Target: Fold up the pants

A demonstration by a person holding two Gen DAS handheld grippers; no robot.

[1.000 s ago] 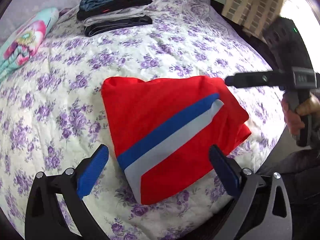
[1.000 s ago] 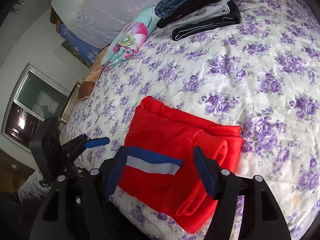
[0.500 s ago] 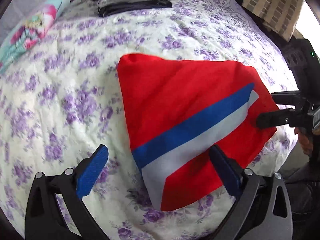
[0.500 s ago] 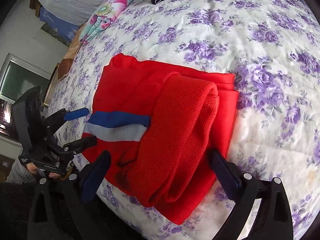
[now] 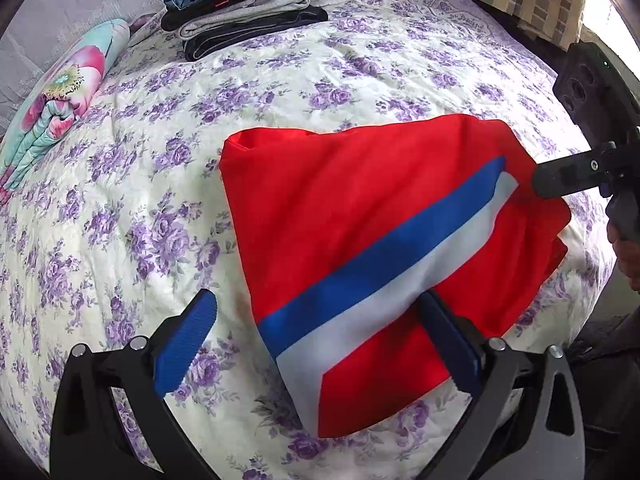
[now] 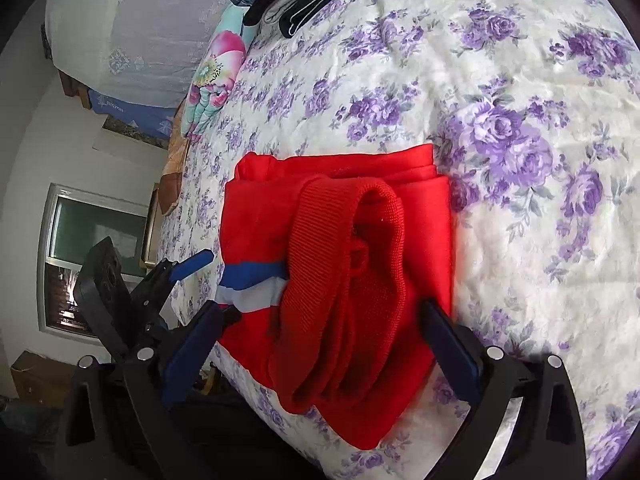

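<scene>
Left wrist view: the left gripper (image 5: 316, 320) stands released, jaws wide — one pad over bare sheet, the other over the near hem of the pants (image 5: 360, 216). The pants lie folded on the bed (image 5: 140, 208) just ahead, long axis slanting along the blue-and-white stripe from near left to far right. At that far end the right gripper (image 6: 320, 340) also gapes, its jaws either side of the ribbed waistband, gripping nothing. My guess is each gripper is equally near its own end, so the next move turns on that slanted axis. Count: one red pair, two grippers. Farther off — one stack (image 5: 244, 8) of folded clothes and one floral quilt (image 5: 60, 100).
</scene>
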